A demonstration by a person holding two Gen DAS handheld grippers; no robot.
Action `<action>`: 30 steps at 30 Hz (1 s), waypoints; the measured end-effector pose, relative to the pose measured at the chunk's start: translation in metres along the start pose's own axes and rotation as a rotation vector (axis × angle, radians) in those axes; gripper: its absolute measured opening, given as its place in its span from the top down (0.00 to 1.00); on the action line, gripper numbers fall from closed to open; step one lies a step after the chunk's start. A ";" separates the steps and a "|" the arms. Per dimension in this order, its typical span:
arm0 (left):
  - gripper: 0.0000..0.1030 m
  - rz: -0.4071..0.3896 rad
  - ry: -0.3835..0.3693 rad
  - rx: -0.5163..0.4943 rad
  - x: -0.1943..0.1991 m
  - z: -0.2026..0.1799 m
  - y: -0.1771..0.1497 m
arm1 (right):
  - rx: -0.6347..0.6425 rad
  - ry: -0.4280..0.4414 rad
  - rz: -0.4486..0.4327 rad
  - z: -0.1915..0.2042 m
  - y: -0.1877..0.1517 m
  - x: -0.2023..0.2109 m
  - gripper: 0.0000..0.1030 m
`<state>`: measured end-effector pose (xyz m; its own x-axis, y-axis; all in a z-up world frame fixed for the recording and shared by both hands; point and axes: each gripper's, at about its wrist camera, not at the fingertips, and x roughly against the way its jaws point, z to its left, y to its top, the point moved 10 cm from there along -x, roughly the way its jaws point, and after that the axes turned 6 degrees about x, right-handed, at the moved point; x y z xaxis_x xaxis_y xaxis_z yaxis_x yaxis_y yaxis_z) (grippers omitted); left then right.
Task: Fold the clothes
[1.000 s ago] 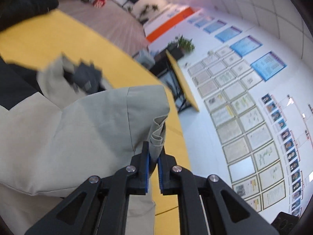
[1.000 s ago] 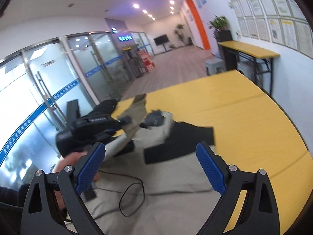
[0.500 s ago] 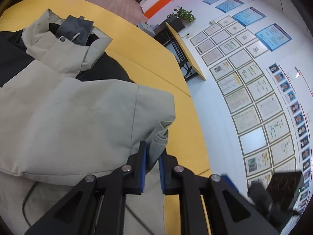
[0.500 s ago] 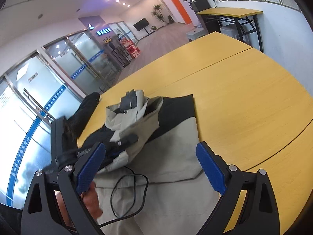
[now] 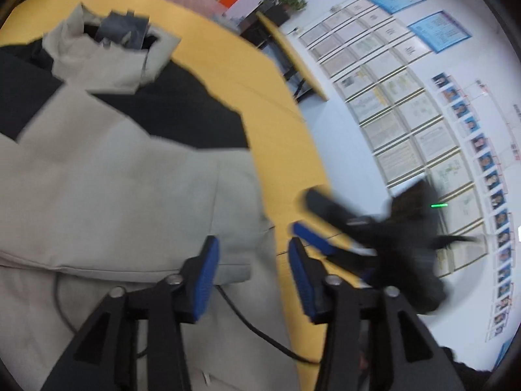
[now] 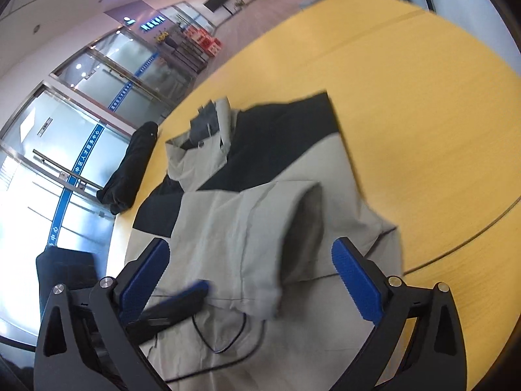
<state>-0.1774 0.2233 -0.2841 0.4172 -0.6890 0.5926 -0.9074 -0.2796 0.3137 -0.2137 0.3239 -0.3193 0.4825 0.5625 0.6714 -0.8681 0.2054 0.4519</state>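
Observation:
A beige and black jacket (image 5: 107,176) lies on the yellow table (image 5: 280,137), its hood (image 5: 107,52) at the far end. One sleeve (image 6: 260,234) is folded across the body, its cuff end (image 5: 234,260) lying flat. My left gripper (image 5: 250,267) is open and empty just above that cuff. My right gripper (image 6: 250,280) is open and empty above the jacket's lower part; it shows blurred in the left wrist view (image 5: 325,224). The left gripper's finger (image 6: 176,303) shows in the right wrist view.
A thin black cord (image 6: 221,335) lies looped on the jacket's lower part. A black bundle (image 6: 130,169) rests at the table's far left edge. A dark chair back (image 6: 65,267) stands at the left. Bare yellow tabletop (image 6: 423,123) lies right of the jacket.
My left gripper has opened and let go of the sleeve cuff, which now lies flat across the jacket. My right gripper has moved down closer over the jacket.

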 end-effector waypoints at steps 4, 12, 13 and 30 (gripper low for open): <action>0.30 -0.102 0.001 0.017 0.099 0.023 0.013 | -0.031 0.006 0.080 -0.001 -0.017 -0.033 0.01; 0.20 -0.212 0.241 0.102 0.205 0.189 0.037 | 0.008 -0.133 0.139 -0.021 -0.046 -0.069 0.79; 0.20 -0.204 0.240 0.118 0.202 0.207 0.041 | 0.021 -0.127 0.121 -0.016 -0.042 -0.063 0.89; 0.26 -0.184 0.345 0.171 0.175 0.341 0.065 | 0.084 -0.345 0.075 -0.057 -0.024 -0.033 0.93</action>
<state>-0.1804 -0.1430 -0.4133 0.5394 -0.3611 0.7607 -0.7991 -0.5044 0.3272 -0.2154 0.3459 -0.3856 0.4415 0.2671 0.8566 -0.8968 0.0990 0.4313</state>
